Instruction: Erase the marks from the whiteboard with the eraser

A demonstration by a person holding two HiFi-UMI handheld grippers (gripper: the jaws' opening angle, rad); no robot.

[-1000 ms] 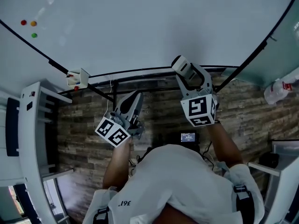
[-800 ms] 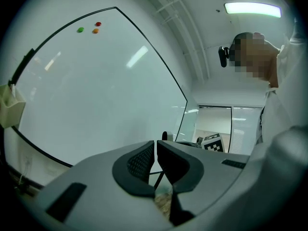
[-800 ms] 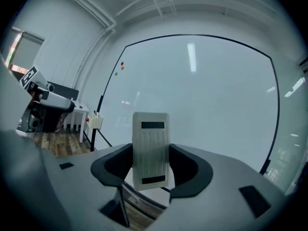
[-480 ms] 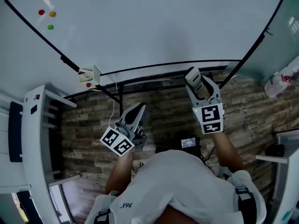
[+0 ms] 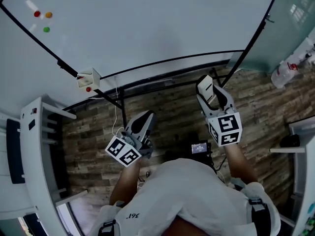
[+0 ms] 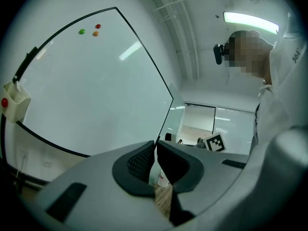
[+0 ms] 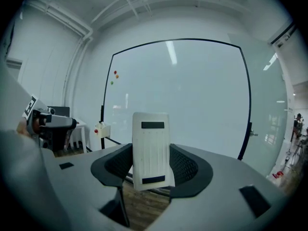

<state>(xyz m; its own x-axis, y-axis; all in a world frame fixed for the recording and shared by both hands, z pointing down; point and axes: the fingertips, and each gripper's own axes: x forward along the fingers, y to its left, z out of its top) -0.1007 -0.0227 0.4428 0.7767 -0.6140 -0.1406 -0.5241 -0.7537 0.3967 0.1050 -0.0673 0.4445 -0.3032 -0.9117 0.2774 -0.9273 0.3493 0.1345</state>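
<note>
The whiteboard [image 5: 147, 23] fills the top of the head view, and I make out no pen marks on it [image 7: 178, 95]. Three small magnets, red [image 5: 37, 14], orange and green, sit near its upper left corner. My right gripper [image 5: 211, 97] is shut on the white eraser [image 5: 205, 85], which stands upright between the jaws [image 7: 153, 148]. It hangs below the board's lower edge, apart from the surface. My left gripper [image 5: 143, 119] is lower and to the left, shut with nothing in it [image 6: 156, 153].
A small white holder [image 5: 88, 78] with a red dot hangs at the board's lower left edge. A white shelf unit [image 5: 34, 146] stands at the left. A plastic bottle [image 5: 284, 72] is at the right. A small lit screen [image 5: 199, 147] lies on the wood-pattern floor.
My right gripper with the eraser has dropped from the board's lower edge down towards my body. The left gripper has barely moved.
</note>
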